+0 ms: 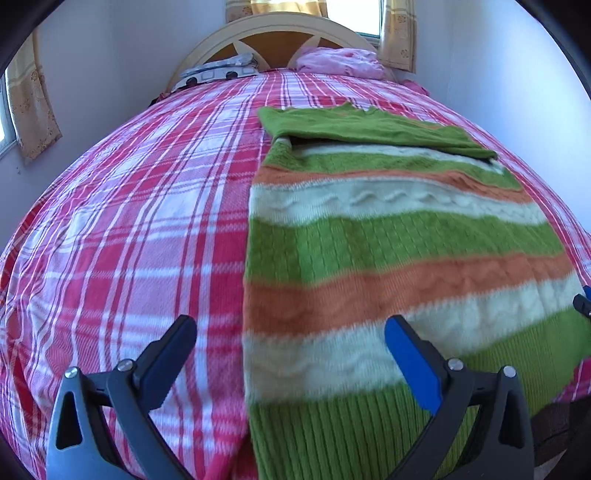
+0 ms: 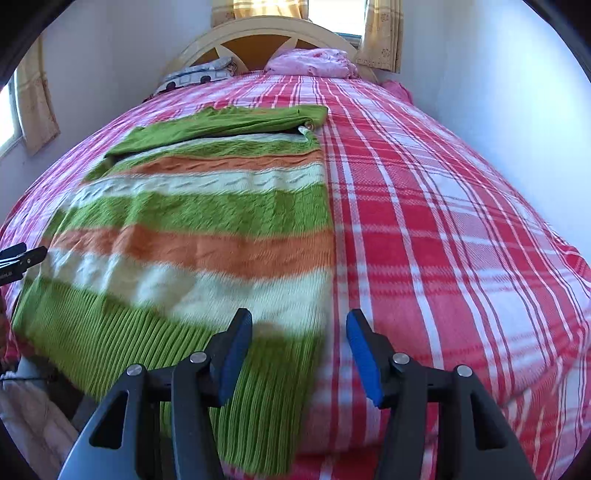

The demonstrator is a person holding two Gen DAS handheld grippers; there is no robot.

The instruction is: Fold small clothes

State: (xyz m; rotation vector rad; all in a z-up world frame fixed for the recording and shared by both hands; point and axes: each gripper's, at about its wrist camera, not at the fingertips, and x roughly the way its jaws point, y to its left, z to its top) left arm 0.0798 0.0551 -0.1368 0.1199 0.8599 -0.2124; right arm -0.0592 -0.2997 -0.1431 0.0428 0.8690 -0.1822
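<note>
A knitted sweater with green, orange and cream stripes lies flat on the plaid bed, sleeves folded across its far end. It also shows in the right wrist view. My left gripper is open and empty, hovering over the sweater's left edge near the ribbed green hem. My right gripper is open and empty, hovering over the hem's right corner. The right gripper's tip peeks in at the left wrist view's right edge. The left gripper's tip shows at the right wrist view's left edge.
The bed has a red, pink and white plaid cover. A cream headboard, a patterned pillow and a pink bundle are at the far end. White walls flank both sides. Curtained windows sit left and behind.
</note>
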